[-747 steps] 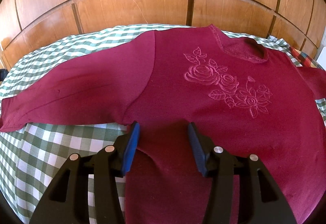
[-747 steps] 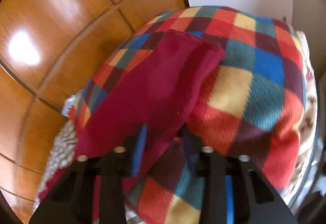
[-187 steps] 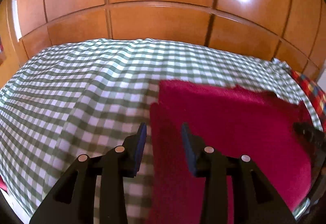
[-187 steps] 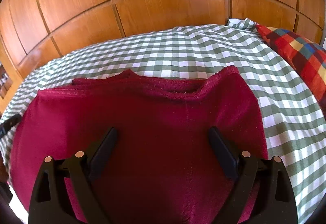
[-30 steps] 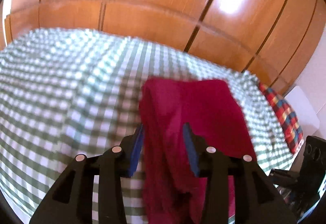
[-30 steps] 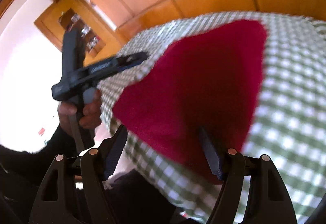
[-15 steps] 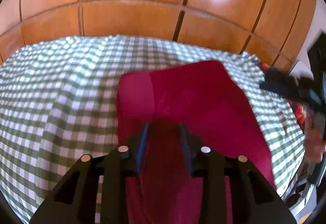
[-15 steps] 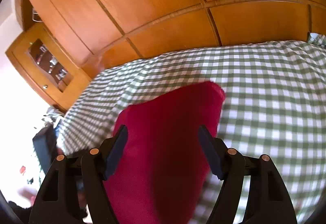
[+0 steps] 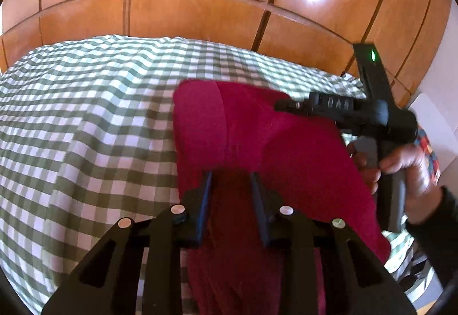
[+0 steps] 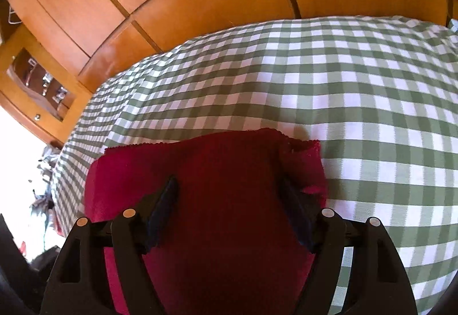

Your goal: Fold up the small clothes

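Late stage of folding: one maroon garment (image 9: 257, 143), already a compact stack, lies on the green-checked bedcover (image 9: 86, 114).

The left gripper (image 9: 231, 180), at 6 o'clock in its own view, has just been narrowing its jaws and appears to pinch a raised fold of the near edge. The right gripper (image 10: 229, 194) holds its fingers spread wide above the cloth, gripping nothing. Next, judged: carry the pinched edge toward 12 o'clock, then press flat. Count: one garment, two grippers, one visible hand (image 9: 412, 169).
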{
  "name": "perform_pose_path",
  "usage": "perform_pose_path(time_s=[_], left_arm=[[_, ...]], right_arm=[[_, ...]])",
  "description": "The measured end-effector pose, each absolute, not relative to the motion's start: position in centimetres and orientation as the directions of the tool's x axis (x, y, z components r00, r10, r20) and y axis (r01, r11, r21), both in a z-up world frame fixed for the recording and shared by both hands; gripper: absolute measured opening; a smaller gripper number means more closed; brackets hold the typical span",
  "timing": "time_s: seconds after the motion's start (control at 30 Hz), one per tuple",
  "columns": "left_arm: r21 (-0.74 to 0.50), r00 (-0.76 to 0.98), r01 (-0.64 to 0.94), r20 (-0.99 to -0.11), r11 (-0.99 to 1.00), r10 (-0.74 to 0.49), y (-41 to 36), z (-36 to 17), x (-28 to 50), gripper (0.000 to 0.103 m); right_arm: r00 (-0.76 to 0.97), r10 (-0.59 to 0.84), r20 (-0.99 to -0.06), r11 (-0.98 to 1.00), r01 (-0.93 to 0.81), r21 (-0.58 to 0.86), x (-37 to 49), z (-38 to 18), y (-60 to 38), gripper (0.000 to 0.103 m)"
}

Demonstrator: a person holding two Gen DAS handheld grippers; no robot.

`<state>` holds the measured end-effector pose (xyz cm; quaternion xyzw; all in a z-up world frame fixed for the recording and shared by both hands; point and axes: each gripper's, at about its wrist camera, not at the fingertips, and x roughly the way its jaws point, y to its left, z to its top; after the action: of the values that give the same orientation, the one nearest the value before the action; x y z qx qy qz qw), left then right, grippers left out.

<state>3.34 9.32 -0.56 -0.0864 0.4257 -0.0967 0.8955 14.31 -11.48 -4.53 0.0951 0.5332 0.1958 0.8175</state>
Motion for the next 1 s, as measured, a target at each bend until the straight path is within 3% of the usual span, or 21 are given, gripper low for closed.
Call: perform_pose_path(time_s=[0.17,0.37,0.57,0.67,0.83,1.0], left_arm=[[-0.197,0.693,0.087,-0.692,0.977,-0.201,9.2,3.1,4.0,0.026],[-0.072,0.676,0.080,-0.729,0.994,-0.107,7.9,2.2,5.8,0.027],[-0.086,0.622,0.048,-0.777,0.995,-0.097,9.2,-2.4,4.7,0.029],[-0.142,0.628,0.031,-0.767,0.989,-0.129,10.3,-3.1,3.9,0.031],[-0.127,0.630,0.014,-0.769,0.992,-0.107,10.0,-2.8,3.9,0.032],[-0.139,0.635,-0.016,-0.766,0.990,-0.097,11.0,-1.5,3.3,0.046]], right_arm=[[0.406,0.365,-0.838,0.929,-0.211,0.303,13.6,-3.0,-11.8,0.078],[0.470,0.399,-0.787,0.917,-0.227,0.329,10.3,0.6,-14.0,0.078],[0.403,0.535,-0.743,0.844,-0.304,0.442,5.5,0.9,-14.4,0.078],[0.375,0.487,-0.789,0.869,-0.296,0.396,4.8,-2.4,-12.8,0.078],[0.394,0.459,-0.796,0.884,-0.294,0.363,4.7,-2.1,-12.4,0.078],[0.394,0.449,-0.802,0.891,-0.263,0.370,4.2,-1.2,-13.7,0.084]])
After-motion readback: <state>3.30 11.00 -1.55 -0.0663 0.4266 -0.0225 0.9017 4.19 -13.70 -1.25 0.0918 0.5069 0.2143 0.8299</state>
